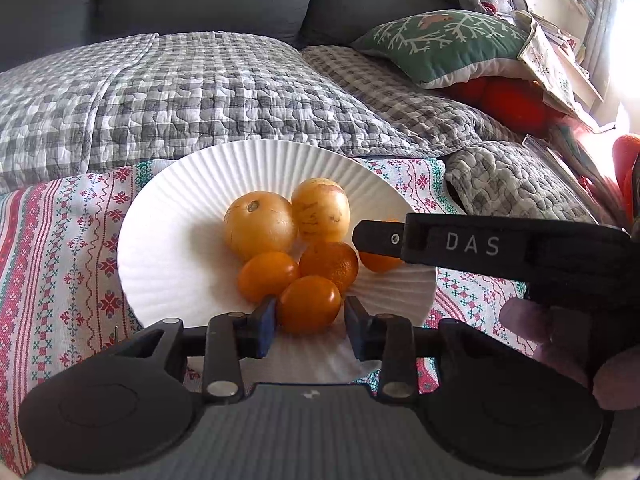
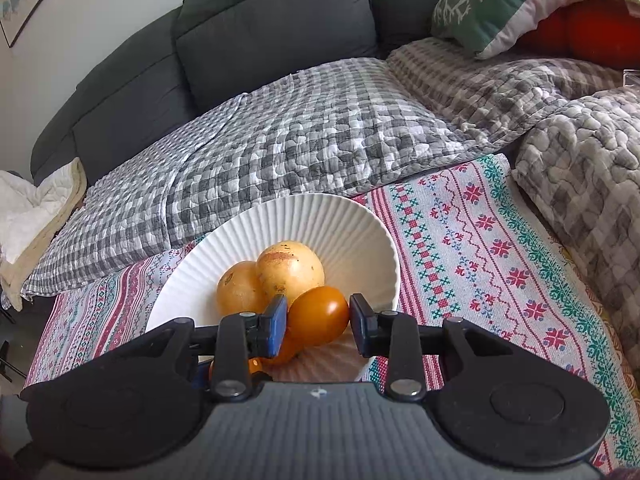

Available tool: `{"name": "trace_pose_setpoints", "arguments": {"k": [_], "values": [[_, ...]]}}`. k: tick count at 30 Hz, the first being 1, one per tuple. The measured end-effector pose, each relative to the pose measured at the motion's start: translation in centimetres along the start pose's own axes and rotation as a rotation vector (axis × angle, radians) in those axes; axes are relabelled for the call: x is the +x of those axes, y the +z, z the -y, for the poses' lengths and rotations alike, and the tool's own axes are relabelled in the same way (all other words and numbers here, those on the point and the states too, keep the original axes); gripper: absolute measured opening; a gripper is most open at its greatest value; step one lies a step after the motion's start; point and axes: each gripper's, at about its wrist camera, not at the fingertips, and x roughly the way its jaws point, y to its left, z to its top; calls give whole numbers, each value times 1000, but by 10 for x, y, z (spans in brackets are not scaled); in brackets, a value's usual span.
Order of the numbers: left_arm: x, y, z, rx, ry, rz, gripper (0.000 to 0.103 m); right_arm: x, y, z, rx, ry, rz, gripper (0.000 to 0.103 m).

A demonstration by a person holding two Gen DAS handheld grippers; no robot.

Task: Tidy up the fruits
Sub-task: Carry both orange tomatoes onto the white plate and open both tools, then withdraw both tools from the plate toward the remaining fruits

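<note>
A white ribbed plate (image 1: 168,248) sits on a patterned cloth and holds two large yellow fruits (image 1: 260,226) and several small orange fruits (image 1: 329,264). My left gripper (image 1: 310,318) has an orange fruit (image 1: 309,304) between its blue pads at the plate's near edge; the left pad touches it, a small gap shows at the right pad. My right gripper (image 2: 319,322) reaches in from the right over the plate and has another orange fruit (image 2: 318,316) between its pads. It also shows in the left wrist view as a black finger (image 1: 400,240) marked DAS.
The patterned red, green and white cloth (image 2: 460,248) covers the surface. A grey checked quilt (image 1: 180,92) and dark sofa lie behind. A green cushion (image 1: 448,40) and red cushions lie at the back right.
</note>
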Motion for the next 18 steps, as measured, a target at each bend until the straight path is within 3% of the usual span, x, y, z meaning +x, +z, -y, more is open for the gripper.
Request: {"name": "trace_pose_setpoints", "arguments": {"k": [4,8,10,18], "values": [[-6,1,2,21,8,17,50,-6,2,0,0,15,4,44],[-17,1,2,31,20,33,61,-18,4,-3,-12,21,19,61],[-23,1,2,29,26,42,69,-24,5,-5,-23,23,22,64],[-49,-4,1,22,44,66,81,-46,3,-12,-44,13,27,77]]}}
